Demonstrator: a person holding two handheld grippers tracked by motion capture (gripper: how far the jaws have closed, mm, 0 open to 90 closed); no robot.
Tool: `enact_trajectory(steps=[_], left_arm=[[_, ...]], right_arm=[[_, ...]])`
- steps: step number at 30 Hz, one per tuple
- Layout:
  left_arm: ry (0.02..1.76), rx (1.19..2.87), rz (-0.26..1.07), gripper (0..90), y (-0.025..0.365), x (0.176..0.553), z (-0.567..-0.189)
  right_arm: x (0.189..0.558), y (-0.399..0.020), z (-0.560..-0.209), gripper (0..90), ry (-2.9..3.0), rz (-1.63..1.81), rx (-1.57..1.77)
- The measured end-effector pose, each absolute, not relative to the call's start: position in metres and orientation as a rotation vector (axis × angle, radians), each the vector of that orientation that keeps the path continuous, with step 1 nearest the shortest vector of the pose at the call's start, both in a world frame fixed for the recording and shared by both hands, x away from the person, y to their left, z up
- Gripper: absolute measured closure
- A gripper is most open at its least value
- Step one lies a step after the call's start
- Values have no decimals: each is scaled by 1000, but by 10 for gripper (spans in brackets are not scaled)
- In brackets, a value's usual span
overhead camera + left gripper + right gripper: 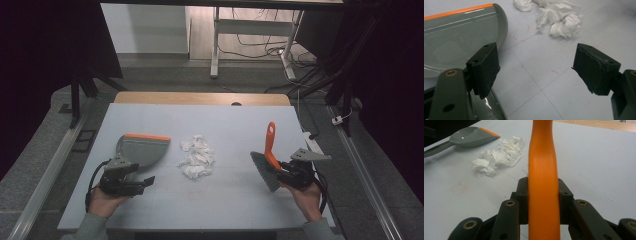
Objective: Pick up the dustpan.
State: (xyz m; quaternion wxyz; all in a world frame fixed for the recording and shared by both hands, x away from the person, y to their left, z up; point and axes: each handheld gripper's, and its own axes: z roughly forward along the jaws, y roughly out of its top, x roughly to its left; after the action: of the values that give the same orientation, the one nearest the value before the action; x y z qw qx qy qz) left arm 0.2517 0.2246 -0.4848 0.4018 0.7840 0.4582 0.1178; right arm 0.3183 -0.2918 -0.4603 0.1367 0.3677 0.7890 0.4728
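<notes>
A grey dustpan (143,149) with an orange front lip lies on the table at the left, its handle toward the person. My left gripper (141,183) hovers just in front of it, jaws open and turned right. In the left gripper view the dustpan (456,40) runs beneath the left pad (485,68) and bare table shows between the pads of my left gripper (541,62). My right gripper (281,170) is shut on the orange handle of a hand brush (270,145), whose grey bristles (265,171) hang toward the left. The handle (543,170) rises between the jaws of my right gripper (543,195).
A heap of crumpled white paper scraps (197,157) lies mid-table between dustpan and brush, also seen as paper scraps (559,21) and paper scraps (496,157). The pale table top (225,120) has a wooden strip along its far edge. Cables and stands are on the floor behind.
</notes>
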Motion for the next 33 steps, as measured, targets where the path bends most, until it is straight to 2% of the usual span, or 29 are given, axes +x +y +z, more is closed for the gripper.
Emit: enact_trajectory(steps=[14, 21, 27, 32, 33], left_arm=[[1188, 1986, 303, 220, 225, 252, -480], [1224, 1999, 293, 218, 226, 256, -463], [1353, 1985, 301, 214, 240, 276, -445], [1476, 1991, 277, 212, 249, 283, -454], [1511, 2003, 275, 185, 251, 284, -458]], right_arm=[[318, -291, -461, 701, 2288, 1375, 1066], [318, -293, -459, 701, 2283, 1389, 1063], [318, -294, -460, 701, 2284, 1386, 1065], [317, -295, -459, 701, 2274, 1385, 1069], [317, -295, -459, 701, 2279, 1375, 1068]])
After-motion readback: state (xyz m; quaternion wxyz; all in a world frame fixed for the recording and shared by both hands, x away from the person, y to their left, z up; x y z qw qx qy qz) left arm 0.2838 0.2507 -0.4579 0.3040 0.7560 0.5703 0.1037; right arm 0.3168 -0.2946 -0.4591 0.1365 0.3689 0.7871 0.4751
